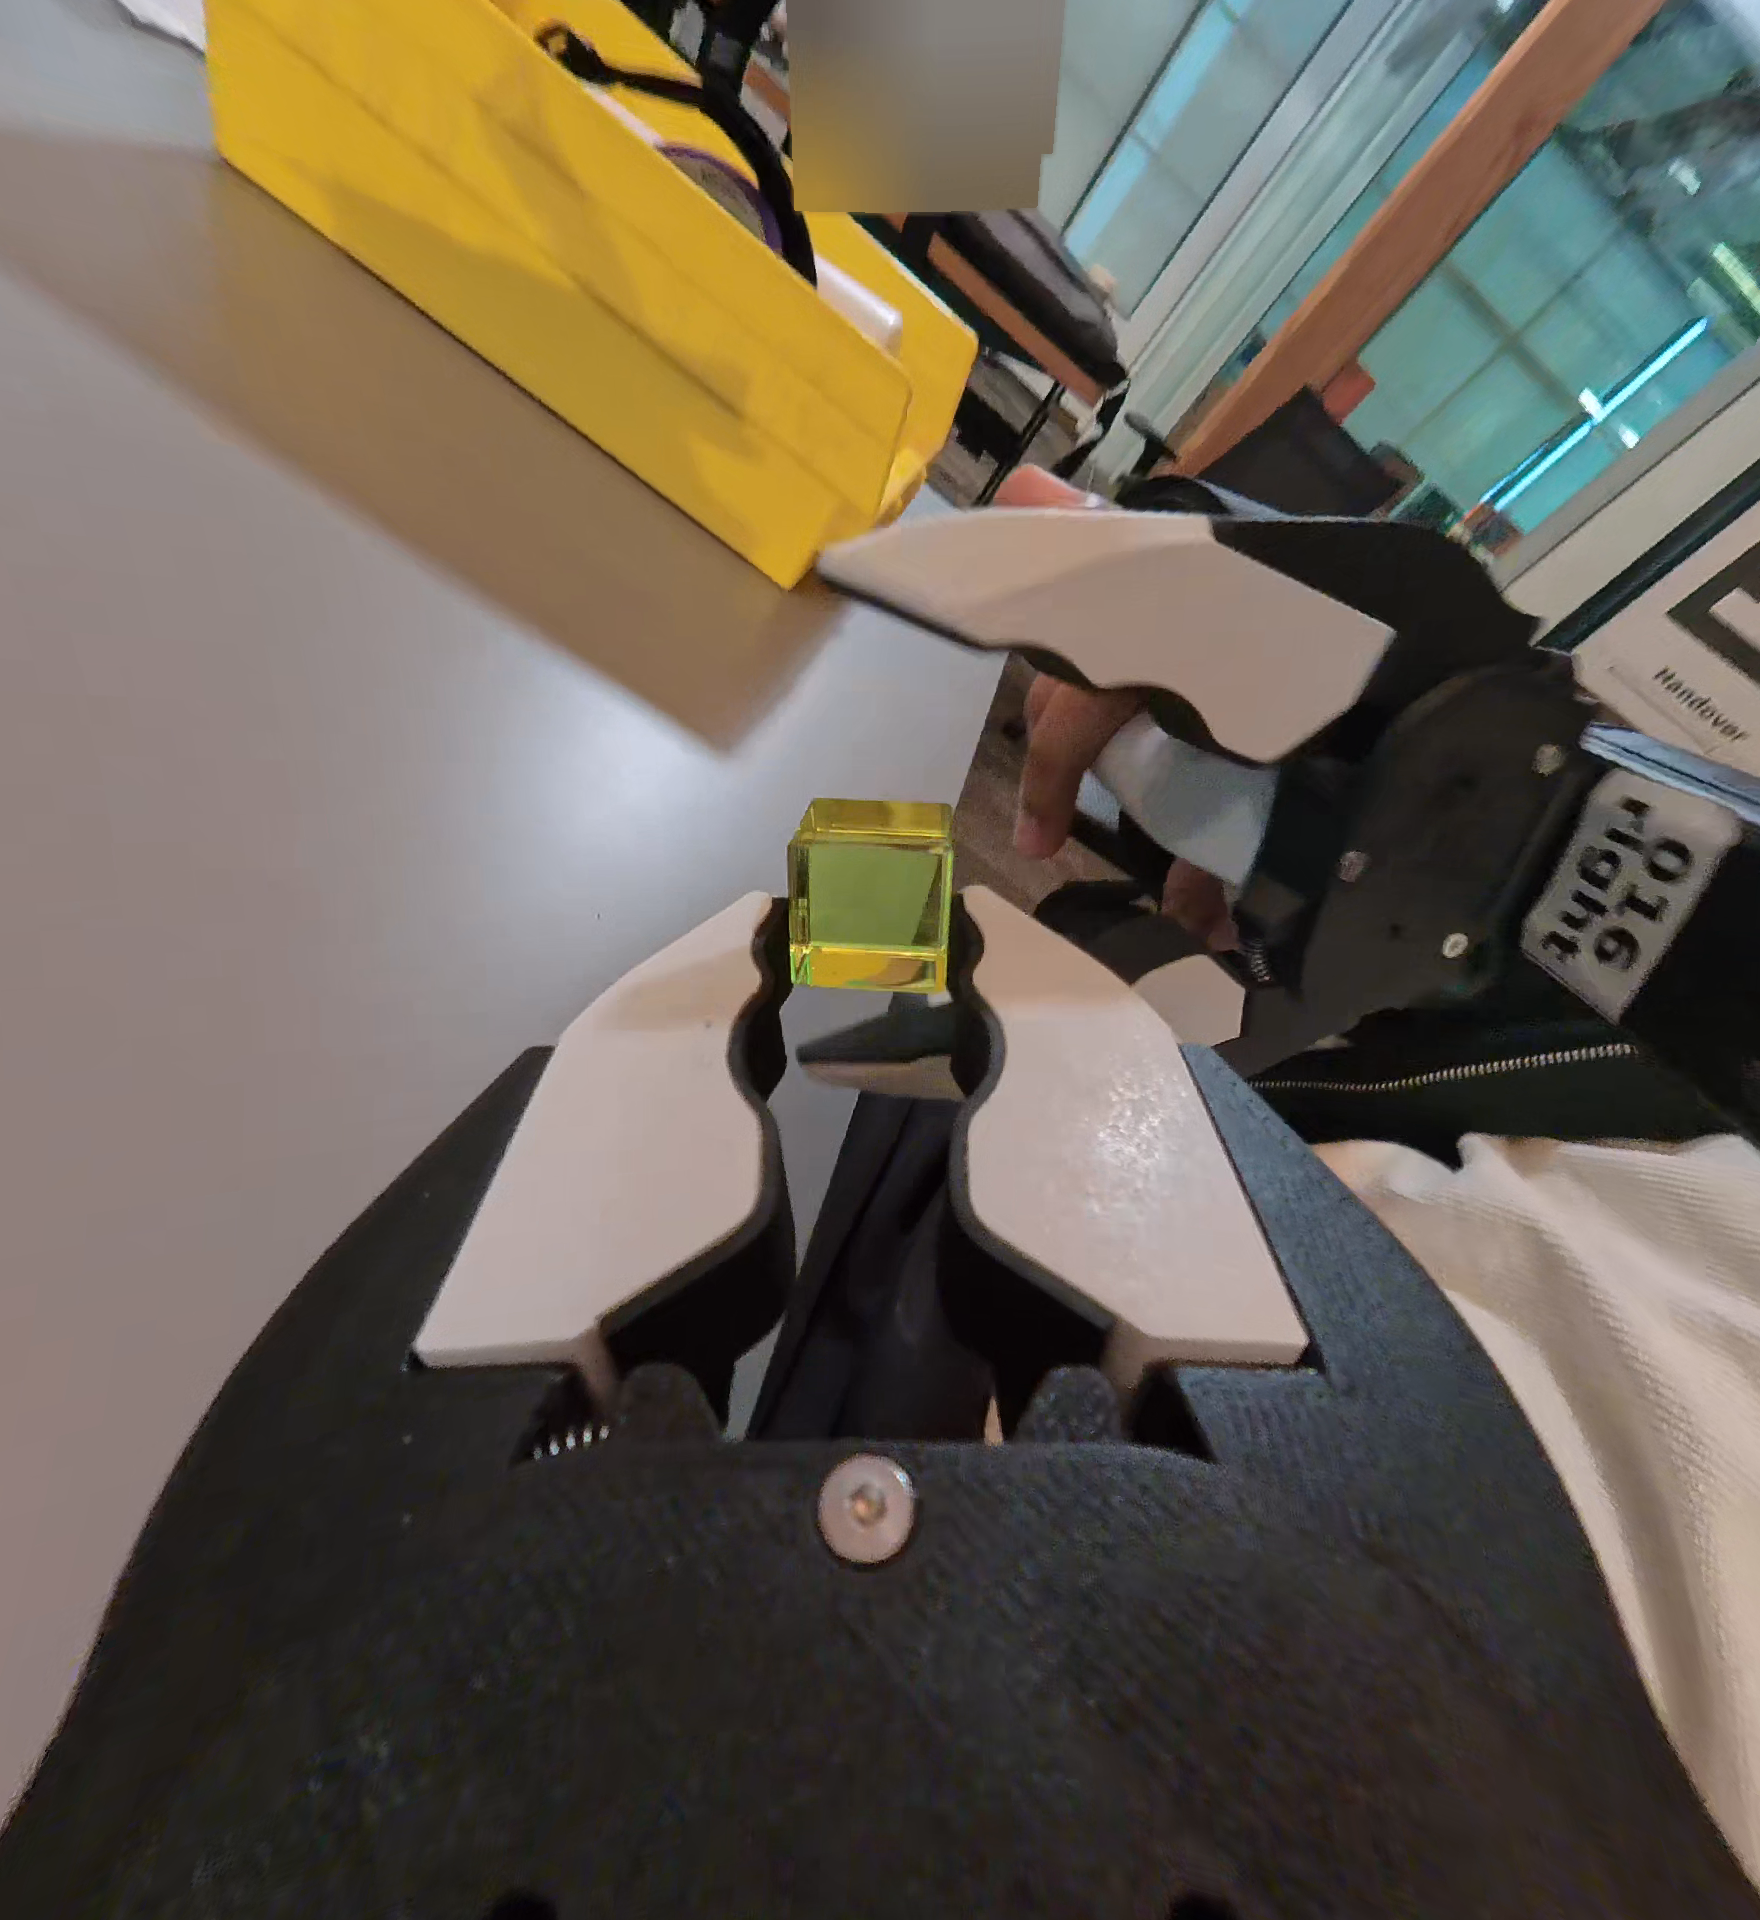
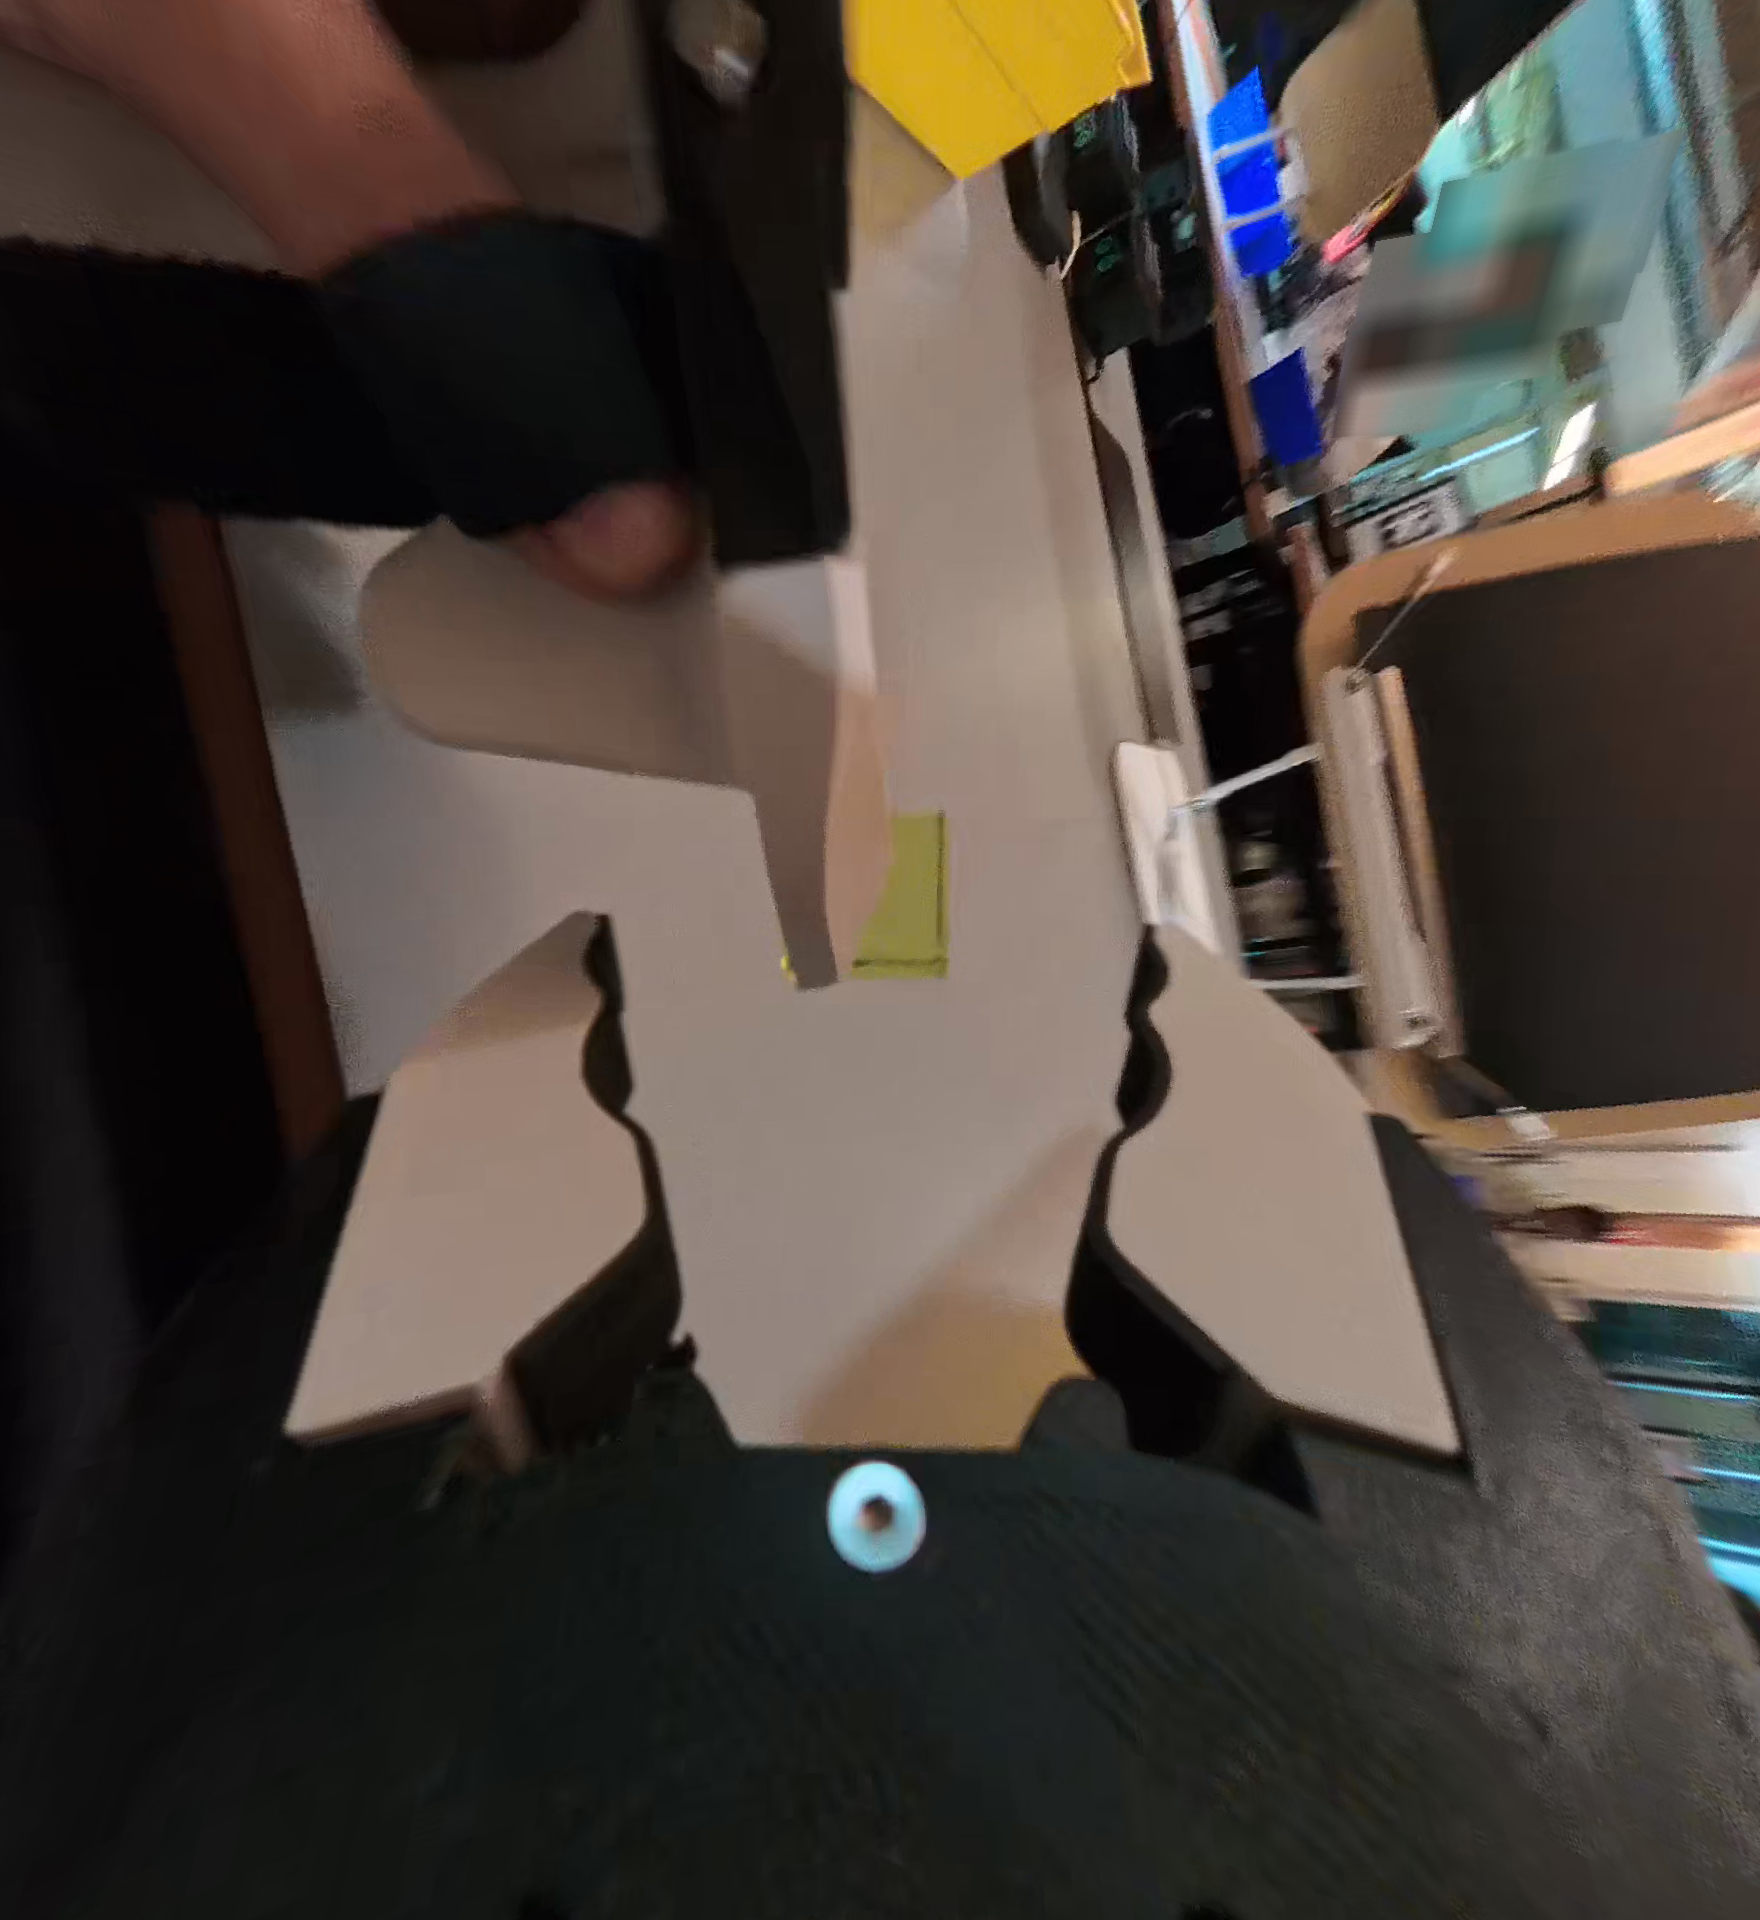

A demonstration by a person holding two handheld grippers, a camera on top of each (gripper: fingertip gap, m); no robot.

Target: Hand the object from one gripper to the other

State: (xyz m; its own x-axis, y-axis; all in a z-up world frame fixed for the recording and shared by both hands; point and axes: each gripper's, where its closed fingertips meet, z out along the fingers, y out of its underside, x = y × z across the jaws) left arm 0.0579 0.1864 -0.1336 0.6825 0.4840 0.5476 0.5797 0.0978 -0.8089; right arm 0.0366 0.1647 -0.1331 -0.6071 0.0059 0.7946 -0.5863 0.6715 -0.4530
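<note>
A clear yellow-green cube (image 1: 871, 894) is pinched between the tips of my left gripper (image 1: 868, 909), which is shut on it above the grey table (image 1: 180, 727). My right gripper (image 1: 814, 810) comes in from the right, open, with one finger above the cube and one below it, neither touching. In the right wrist view the right gripper (image 2: 874, 945) is wide open and empty. The cube (image 2: 912, 894) lies just beyond its fingertips, half hidden by a finger of the left gripper (image 2: 824, 862). This view is blurred.
A yellow box (image 1: 543, 260) with cables and small items stands on the table behind the grippers; it also shows in the right wrist view (image 2: 990, 73). A gloved hand (image 2: 502, 364) holds the left gripper. Shelves and a chair (image 2: 1582, 831) stand past the table edge. The tips of both grippers are at nearly the same place.
</note>
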